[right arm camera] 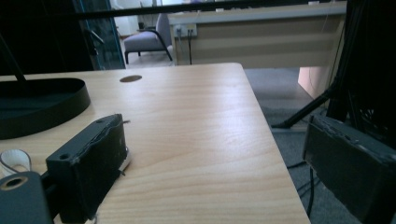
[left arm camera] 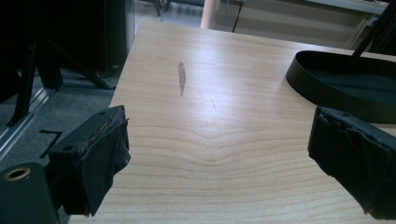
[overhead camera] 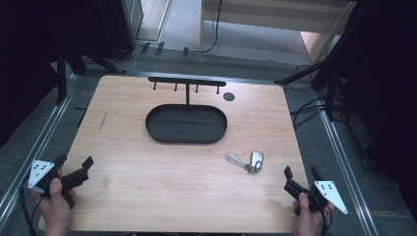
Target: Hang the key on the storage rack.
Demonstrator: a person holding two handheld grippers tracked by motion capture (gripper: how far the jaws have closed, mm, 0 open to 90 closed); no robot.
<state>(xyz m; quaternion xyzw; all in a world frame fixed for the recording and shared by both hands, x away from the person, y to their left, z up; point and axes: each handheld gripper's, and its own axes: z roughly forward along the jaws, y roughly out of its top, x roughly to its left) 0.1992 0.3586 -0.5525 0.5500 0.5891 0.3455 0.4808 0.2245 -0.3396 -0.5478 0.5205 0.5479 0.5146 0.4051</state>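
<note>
A key fob with a grey strap [overhead camera: 248,161] lies on the wooden table [overhead camera: 147,187], right of centre. Farther back, an oval black tray [overhead camera: 186,124] stands with a black hook rack [overhead camera: 187,81] rising behind it. My left gripper [overhead camera: 74,164] rests open near the table's front left corner, nothing between its jaws, and its view faces the tray [left arm camera: 345,84]. My right gripper [overhead camera: 301,172] is open at the front right corner, just right of the fob. In the right gripper view a bit of the grey strap [right arm camera: 13,159] peeks out left of the left jaw.
A round dark hole [overhead camera: 228,96] sits in the table near the back right. A grey smear [left arm camera: 181,77] marks the wood at left. Black stand legs and cables [overhead camera: 314,105] lie on the floor around the table.
</note>
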